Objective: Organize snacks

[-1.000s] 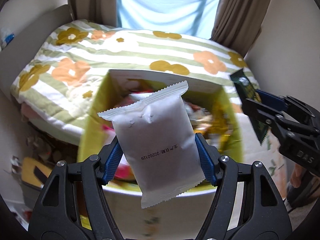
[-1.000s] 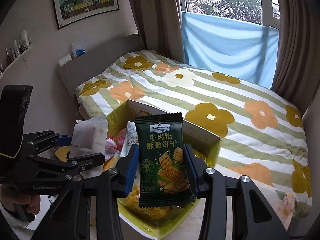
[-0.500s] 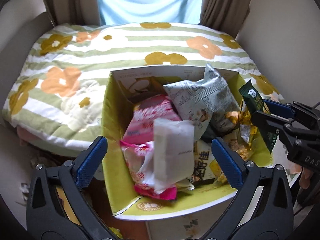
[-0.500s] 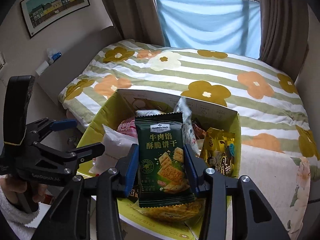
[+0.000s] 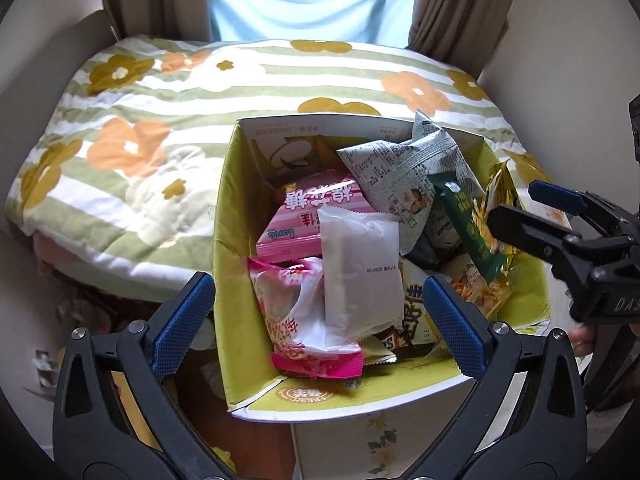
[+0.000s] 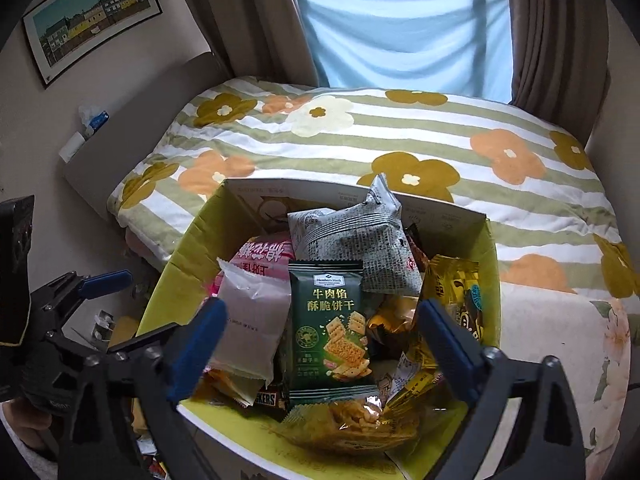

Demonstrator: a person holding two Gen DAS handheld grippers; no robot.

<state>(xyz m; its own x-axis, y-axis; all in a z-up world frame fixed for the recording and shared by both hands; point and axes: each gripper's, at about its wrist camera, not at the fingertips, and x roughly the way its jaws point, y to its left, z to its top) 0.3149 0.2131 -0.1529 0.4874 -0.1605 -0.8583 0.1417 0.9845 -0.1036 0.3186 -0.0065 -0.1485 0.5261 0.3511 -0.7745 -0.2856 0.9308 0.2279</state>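
A yellow-lined cardboard box (image 5: 228, 240) (image 6: 490, 272) full of snack packets stands before the bed. The white packet (image 5: 360, 272) (image 6: 252, 328) lies loose on top of pink packets (image 5: 312, 212). The dark green cracker packet (image 6: 330, 328) (image 5: 472, 236) stands free in the box between my right gripper's fingers. My left gripper (image 5: 316, 328) is open and empty above the box's near side. My right gripper (image 6: 320, 344) is open wide above the box; it also shows at the right edge of the left wrist view (image 5: 560, 232).
A bed with a striped flowered cover (image 5: 168, 128) (image 6: 400, 136) lies behind the box. Curtains (image 6: 552, 40) and a blue cloth (image 6: 400, 32) hang at the window. A grey patterned packet (image 6: 360, 248) and gold packets (image 6: 452, 292) fill the box. Clutter lies on the floor at left (image 5: 80, 312).
My left gripper opened and dropped the white packet into the box. My right gripper then opened and let go of the green cracker packet, which now sits in the box.
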